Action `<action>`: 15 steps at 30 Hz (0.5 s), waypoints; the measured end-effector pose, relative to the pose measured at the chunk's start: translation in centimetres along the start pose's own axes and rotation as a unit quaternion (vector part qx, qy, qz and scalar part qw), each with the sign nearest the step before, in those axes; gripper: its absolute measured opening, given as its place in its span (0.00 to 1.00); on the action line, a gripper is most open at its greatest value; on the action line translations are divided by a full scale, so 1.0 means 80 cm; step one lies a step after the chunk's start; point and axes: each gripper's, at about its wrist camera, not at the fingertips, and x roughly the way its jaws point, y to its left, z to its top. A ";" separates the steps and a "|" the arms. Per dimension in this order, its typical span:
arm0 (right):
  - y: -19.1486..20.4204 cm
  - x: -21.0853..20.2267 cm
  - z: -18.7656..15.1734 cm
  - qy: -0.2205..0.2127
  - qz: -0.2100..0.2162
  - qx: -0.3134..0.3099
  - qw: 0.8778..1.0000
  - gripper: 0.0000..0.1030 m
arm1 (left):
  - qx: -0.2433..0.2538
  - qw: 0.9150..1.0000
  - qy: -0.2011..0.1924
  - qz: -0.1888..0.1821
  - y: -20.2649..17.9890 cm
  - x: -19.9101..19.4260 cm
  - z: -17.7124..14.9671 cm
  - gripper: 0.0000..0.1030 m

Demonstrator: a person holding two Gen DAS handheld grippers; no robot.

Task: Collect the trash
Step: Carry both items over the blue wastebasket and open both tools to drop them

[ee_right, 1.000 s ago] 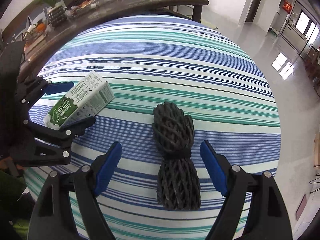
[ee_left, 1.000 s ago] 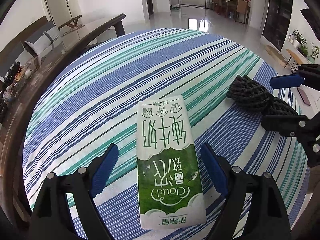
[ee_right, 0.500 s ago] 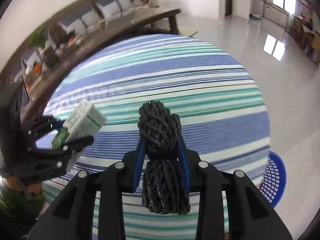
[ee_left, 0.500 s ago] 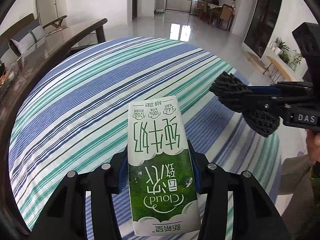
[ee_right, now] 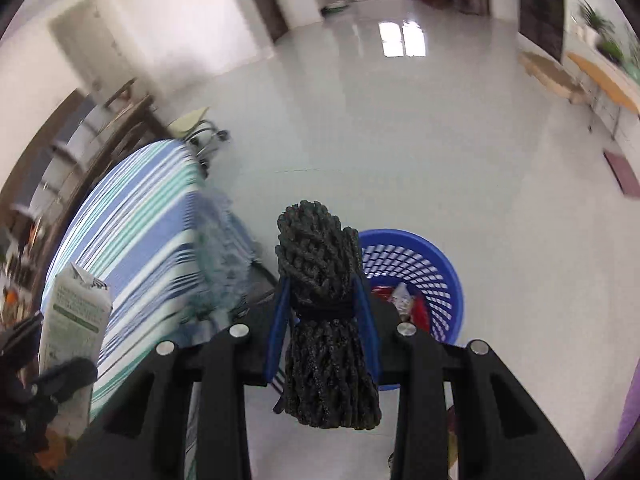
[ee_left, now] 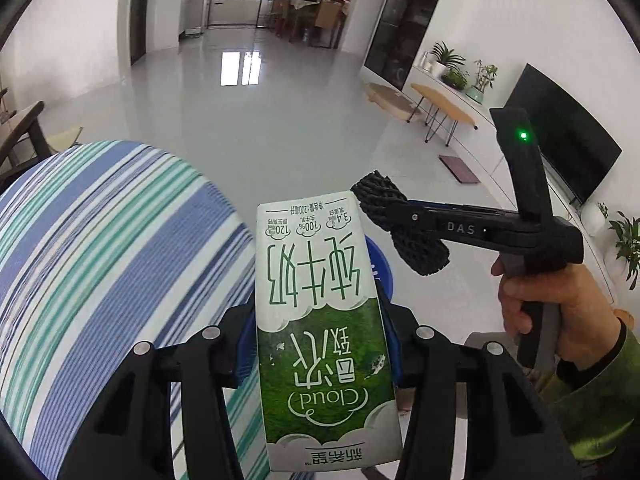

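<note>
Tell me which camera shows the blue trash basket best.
The right wrist view: the blue basket shows its rim, mesh wall and some trash inside, beyond the rope bundle. The left wrist view shows only a blue sliver behind the milk carton.

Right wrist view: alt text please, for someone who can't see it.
The right gripper clamps a dark rope bundle above a blue mesh basket on the glossy floor. At left, a striped tablecloth and a milk carton in the other gripper.
</note>
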 end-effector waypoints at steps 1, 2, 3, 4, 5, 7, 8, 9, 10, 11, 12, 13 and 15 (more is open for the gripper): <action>-0.017 0.010 0.001 0.003 0.001 0.013 1.000 0.30 | 0.003 1.000 0.005 0.000 -0.009 0.018 0.007 0.48; -0.029 0.019 0.003 0.006 0.003 0.023 1.000 0.31 | 0.003 1.000 0.013 -0.003 -0.017 0.038 0.012 0.48; -0.043 0.030 0.004 0.009 0.006 0.036 0.999 0.31 | 0.001 1.000 0.022 -0.009 -0.024 0.062 0.018 0.48; -0.057 0.042 0.004 0.013 0.010 0.048 0.999 0.31 | -0.002 0.999 0.030 -0.011 -0.029 0.082 0.022 0.48; -0.065 0.050 0.005 0.015 0.011 0.057 0.998 0.31 | -0.003 0.999 0.036 -0.010 -0.034 0.100 0.022 0.49; -0.086 0.066 0.002 0.014 0.014 0.077 0.997 0.33 | -0.006 0.999 0.051 -0.010 -0.038 0.141 0.027 0.49; -0.098 0.079 0.002 0.017 0.019 0.092 0.995 0.36 | -0.005 0.998 0.058 -0.008 -0.039 0.159 0.029 0.50; -0.107 0.087 -0.002 0.020 0.024 0.104 0.994 0.39 | -0.003 0.998 0.062 -0.005 -0.040 0.173 0.030 0.50; -0.116 0.096 -0.004 0.023 0.029 0.116 0.993 0.44 | 0.000 0.998 0.065 -0.002 -0.041 0.187 0.030 0.50; -0.122 0.102 -0.006 0.026 0.031 0.124 0.991 0.48 | 0.001 0.998 0.069 0.002 -0.041 0.201 0.031 0.52; -0.129 0.108 -0.009 0.025 0.028 0.130 0.991 0.51 | 0.003 0.997 0.072 0.004 -0.039 0.212 0.032 0.55; -0.132 0.108 -0.010 0.022 0.023 0.132 0.991 0.57 | 0.004 0.997 0.074 0.007 -0.038 0.220 0.032 0.63; -0.142 0.100 -0.012 0.011 0.015 0.138 0.990 0.67 | 0.008 0.998 0.068 0.017 -0.038 0.223 0.033 0.73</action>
